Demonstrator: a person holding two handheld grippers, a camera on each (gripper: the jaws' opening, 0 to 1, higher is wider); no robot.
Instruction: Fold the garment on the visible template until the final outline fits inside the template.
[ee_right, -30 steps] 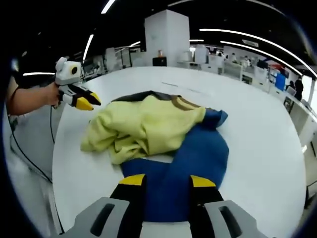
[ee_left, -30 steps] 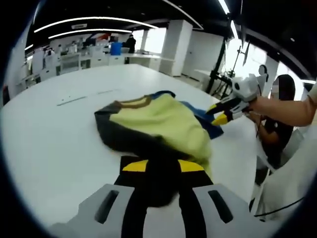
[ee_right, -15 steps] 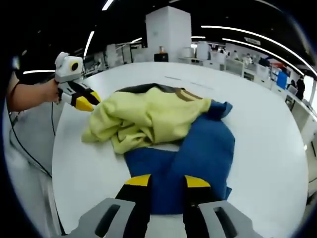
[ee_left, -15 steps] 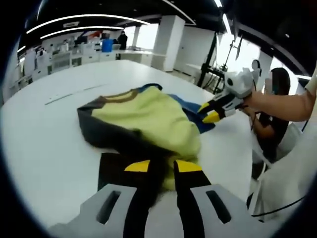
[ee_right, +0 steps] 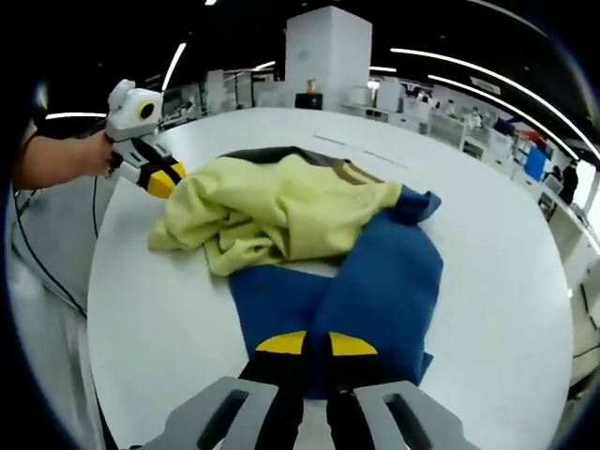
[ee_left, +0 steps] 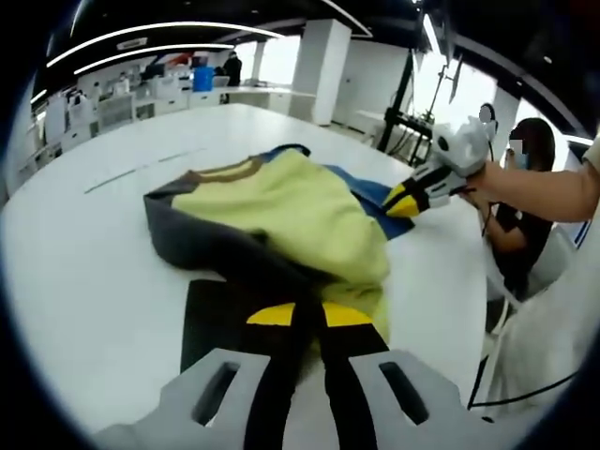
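A garment [ee_left: 281, 211] with yellow, dark grey and blue parts lies crumpled on a round white table [ee_left: 84, 253]. At the bottom of the left gripper view my left gripper [ee_left: 309, 317] is shut on the garment's near edge, where dark and yellow cloth meet. The right gripper [ee_left: 401, 200], held in a hand, comes in from the right at the blue part. In the right gripper view the garment [ee_right: 291, 211] has its blue part [ee_right: 389, 281] nearest me, and my right gripper [ee_right: 317, 345] is shut on that blue cloth. The left gripper [ee_right: 161, 181] touches the yellow cloth's far-left edge.
Faint line marks [ee_left: 141, 169] run across the table beyond the garment, seen also as line marks [ee_right: 361, 153]. A seated person [ee_left: 530, 202] and a black stand [ee_left: 405, 112] are past the table's right edge. Desks [ee_left: 122, 103] fill the background. A cable [ee_right: 37, 272] hangs off the table's left side.
Both grippers' jaws have gone from open around the cloth to shut on it. The left view has swung a little towards the garment; the garment itself has barely shifted.
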